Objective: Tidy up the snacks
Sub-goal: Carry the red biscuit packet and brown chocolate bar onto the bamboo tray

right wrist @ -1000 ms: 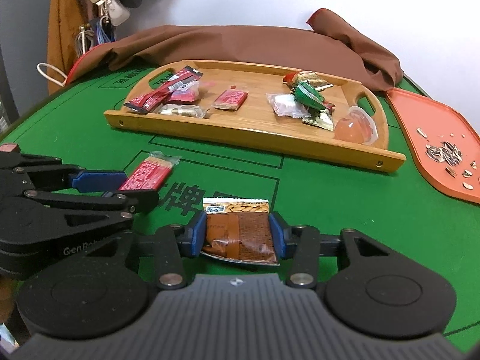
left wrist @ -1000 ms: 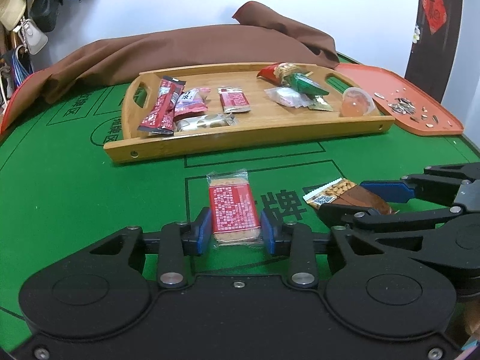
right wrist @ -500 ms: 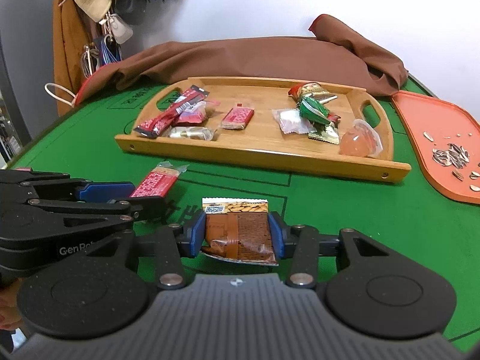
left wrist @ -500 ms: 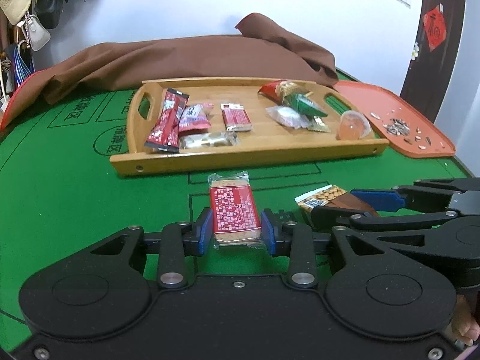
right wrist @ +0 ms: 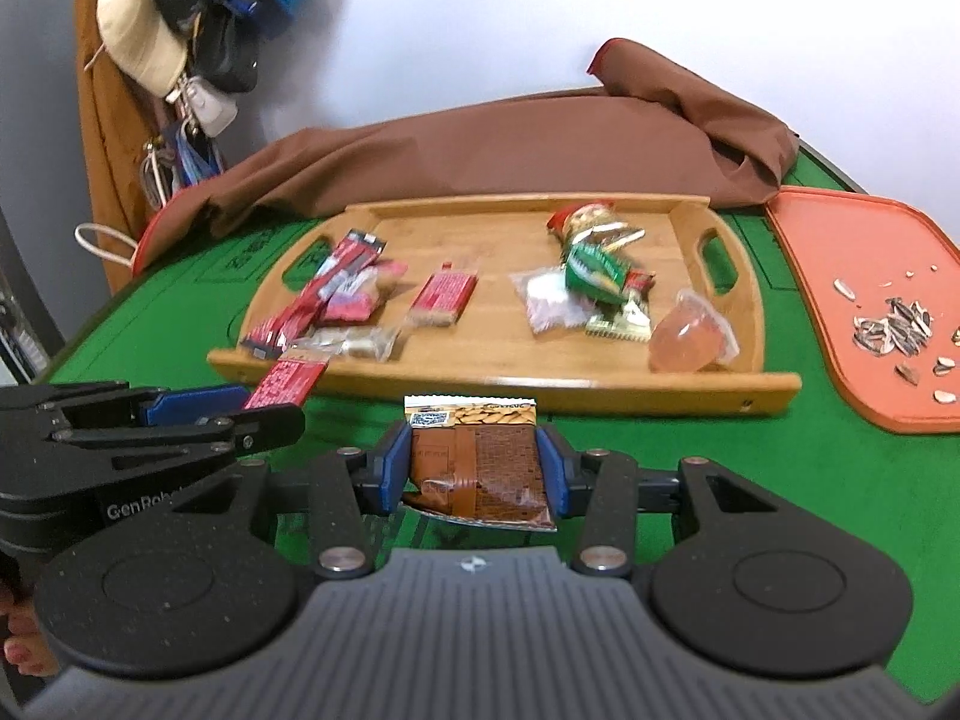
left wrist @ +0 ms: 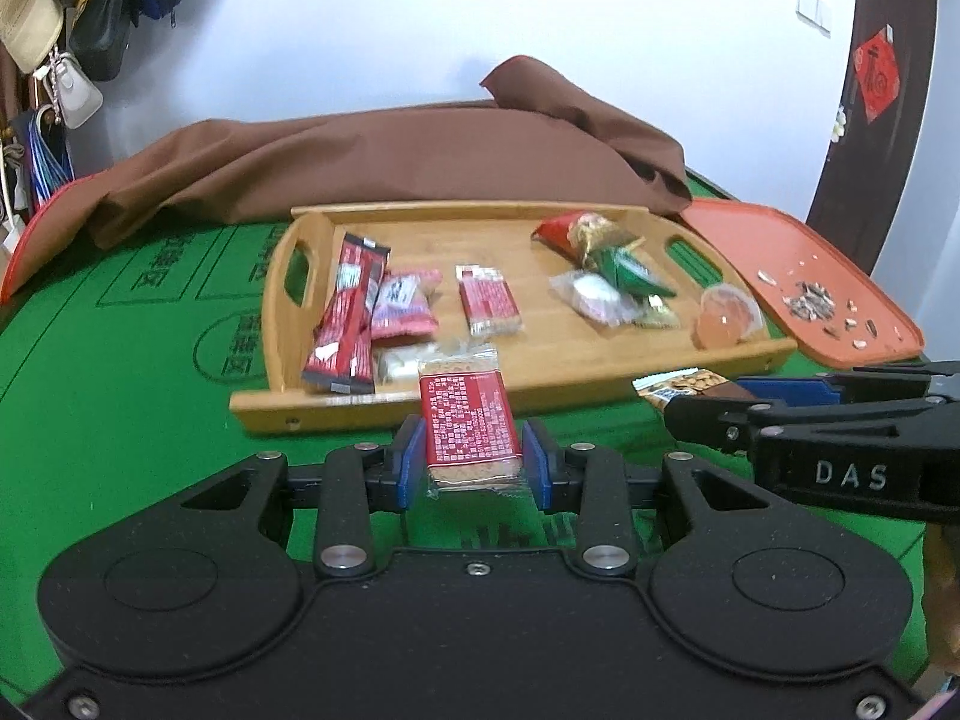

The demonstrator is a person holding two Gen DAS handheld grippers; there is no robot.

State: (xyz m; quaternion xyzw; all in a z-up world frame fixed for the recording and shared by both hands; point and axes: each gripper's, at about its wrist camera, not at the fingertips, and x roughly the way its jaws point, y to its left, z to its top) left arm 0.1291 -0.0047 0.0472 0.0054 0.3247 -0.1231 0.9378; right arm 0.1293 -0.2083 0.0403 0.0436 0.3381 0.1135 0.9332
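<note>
My left gripper [left wrist: 471, 459] is shut on a red wafer packet [left wrist: 467, 414], held above the green table just short of the wooden tray [left wrist: 282, 414]. My right gripper [right wrist: 477, 468] is shut on a brown almond bar packet [right wrist: 480, 462], also off the table in front of the tray [right wrist: 690, 387]. Each gripper shows in the other's view: the right one [left wrist: 750, 399] at the right, the left one [right wrist: 234, 402] at the left. The tray holds several snacks: red sticks [left wrist: 345, 315], a red wafer [left wrist: 489, 303], green and red candies [left wrist: 624, 264] and a pink jelly cup [left wrist: 726, 315].
An orange tray [right wrist: 840, 276] with sunflower seeds and shells [right wrist: 894, 324] lies right of the wooden tray. A brown cloth [left wrist: 390, 162] is bunched along the table's far side. Bags and hats [right wrist: 192, 42] hang at the far left.
Both grippers have lifted their packets off the table and carried them toward the wooden tray, which now looms closer in both views.
</note>
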